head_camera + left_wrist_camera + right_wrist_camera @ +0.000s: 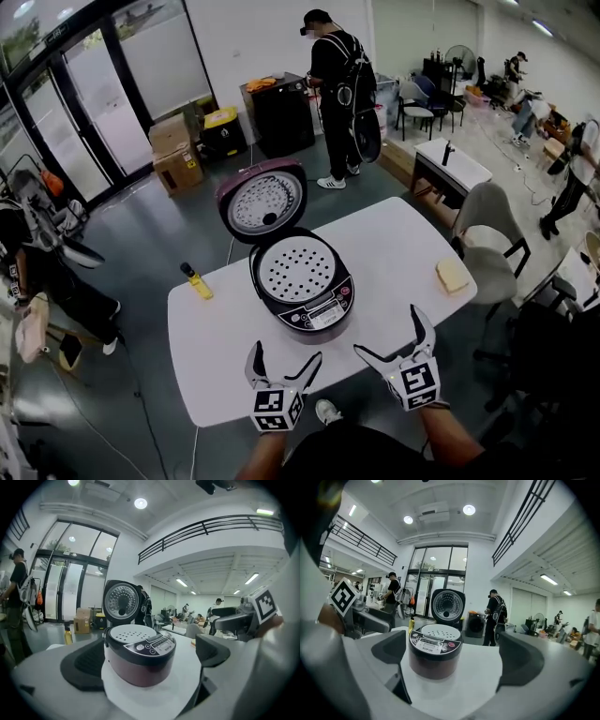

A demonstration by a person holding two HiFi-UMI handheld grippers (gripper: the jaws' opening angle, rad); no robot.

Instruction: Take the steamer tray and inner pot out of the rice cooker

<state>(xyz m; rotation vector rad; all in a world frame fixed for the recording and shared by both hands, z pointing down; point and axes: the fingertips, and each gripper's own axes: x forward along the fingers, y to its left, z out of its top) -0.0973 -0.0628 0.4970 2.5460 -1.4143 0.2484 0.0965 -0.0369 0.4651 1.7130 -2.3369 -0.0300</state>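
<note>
My left gripper [287, 354] and my right gripper [388, 330] hover over the near edge of the white surface [394, 248], side by side. The jaws of both are spread wide and grip nothing. In each gripper view the rice cooker [319, 314] shows between the jaws, but farther off and untouched. It stands at the middle of the surface with its control panel towards me. Its lid [262, 201] is swung up and back. The perforated white steamer tray [296, 269] sits in the cooker's open top; I cannot see the inner pot under it. A yellow bottle [197, 281] lies left of the cooker, and a pale yellow block [452, 276] rests near the right edge.
</note>
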